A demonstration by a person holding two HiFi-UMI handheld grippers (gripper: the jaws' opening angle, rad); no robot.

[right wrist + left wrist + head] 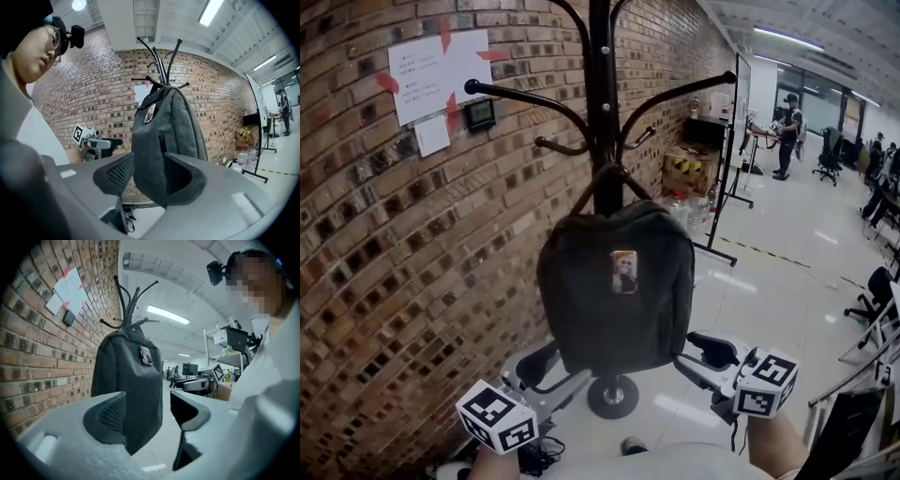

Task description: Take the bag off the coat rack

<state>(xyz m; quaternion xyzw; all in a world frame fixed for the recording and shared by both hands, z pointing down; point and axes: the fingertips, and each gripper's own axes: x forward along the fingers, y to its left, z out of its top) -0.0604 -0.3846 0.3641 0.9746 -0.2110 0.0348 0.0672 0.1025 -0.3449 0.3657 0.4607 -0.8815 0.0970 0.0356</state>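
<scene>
So the left gripper (536,361) sits at 7 o'clock of the bag (614,291), right gripper (711,351) at 4, both with jaws apart, gripping nothing. Bag hangs on the coat rack (601,84) at 12.

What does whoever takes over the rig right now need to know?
Left tongs: open, at the bag's lower left corner, not clamped.
Right tongs: open, at its lower right corner, not clamped.
Bag: hangs by its top loop on the rack.
Done: both tongs are positioned at the bag's bottom.
Left: probably grip and raise the bag, slip the loop off the hook, then carry it clear.
</scene>
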